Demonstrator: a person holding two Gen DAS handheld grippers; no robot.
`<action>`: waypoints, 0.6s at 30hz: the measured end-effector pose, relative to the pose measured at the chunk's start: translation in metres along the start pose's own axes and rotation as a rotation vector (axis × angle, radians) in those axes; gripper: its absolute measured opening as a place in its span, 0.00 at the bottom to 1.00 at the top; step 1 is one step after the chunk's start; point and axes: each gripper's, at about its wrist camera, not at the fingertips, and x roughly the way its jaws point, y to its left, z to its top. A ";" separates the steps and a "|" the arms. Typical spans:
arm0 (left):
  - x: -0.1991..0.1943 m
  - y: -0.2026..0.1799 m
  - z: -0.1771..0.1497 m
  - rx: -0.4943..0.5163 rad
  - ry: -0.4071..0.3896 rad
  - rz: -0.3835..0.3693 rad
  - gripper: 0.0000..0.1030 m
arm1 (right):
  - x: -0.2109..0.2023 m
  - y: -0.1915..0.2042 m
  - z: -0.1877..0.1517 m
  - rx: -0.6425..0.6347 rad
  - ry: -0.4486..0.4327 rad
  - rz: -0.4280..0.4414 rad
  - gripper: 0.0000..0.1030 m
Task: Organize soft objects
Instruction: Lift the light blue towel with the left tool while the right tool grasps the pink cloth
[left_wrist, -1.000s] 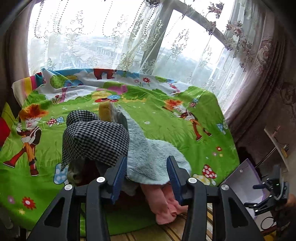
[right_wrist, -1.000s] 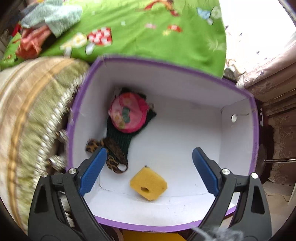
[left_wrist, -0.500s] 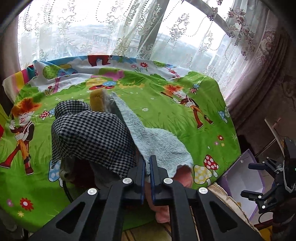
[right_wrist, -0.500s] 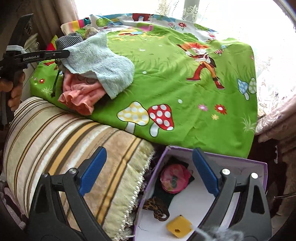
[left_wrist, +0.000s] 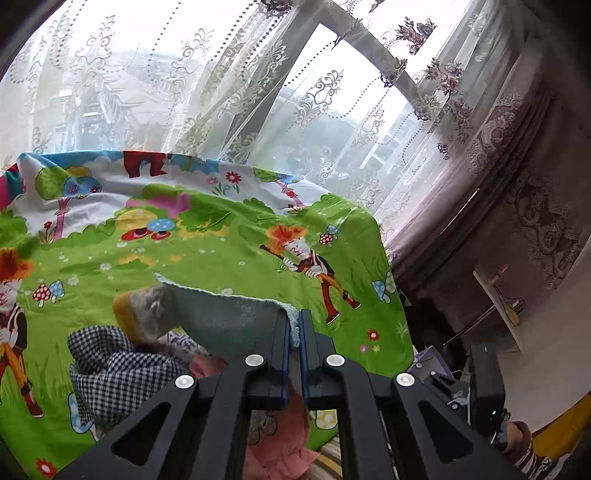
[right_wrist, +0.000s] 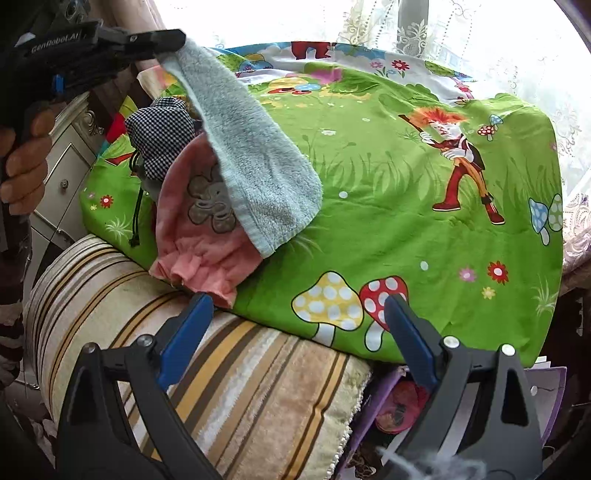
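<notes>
On the green cartoon bedsheet (right_wrist: 388, 192), near its front left corner, a heap of soft things: light blue towel (right_wrist: 251, 155), pink garment (right_wrist: 199, 236) with a grey flower patch, black-and-white checked cloth (right_wrist: 162, 129). Left gripper (left_wrist: 293, 325) pinched tight on 1 corner of the towel, lifting that corner clear of the heap; lower end of the towel draped over the pink garment and touching the sheet. Yellow-and-grey soft item (left_wrist: 144, 310) beside the checked cloth, possibly a toy, too blurred to tell. Right gripper (right_wrist: 295, 325) spread wide, gripping nothing, hovering over a striped beige cushion (right_wrist: 236, 373) at the sheet's front edge. Purple box (right_wrist: 546, 391) low at the right, mostly hidden by the fingers, with a pink round item (right_wrist: 400, 410) inside. Lace curtain (left_wrist: 221, 92) behind the bed.
</notes>
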 end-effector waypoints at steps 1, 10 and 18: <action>0.001 -0.002 0.005 0.002 -0.004 -0.005 0.05 | 0.001 0.003 0.002 -0.008 -0.003 0.008 0.92; 0.001 -0.018 0.040 0.049 -0.041 -0.039 0.05 | 0.014 0.037 0.014 -0.015 -0.031 0.079 0.92; -0.008 -0.027 0.054 0.066 -0.064 -0.065 0.05 | 0.037 0.102 0.019 -0.153 -0.044 0.018 0.92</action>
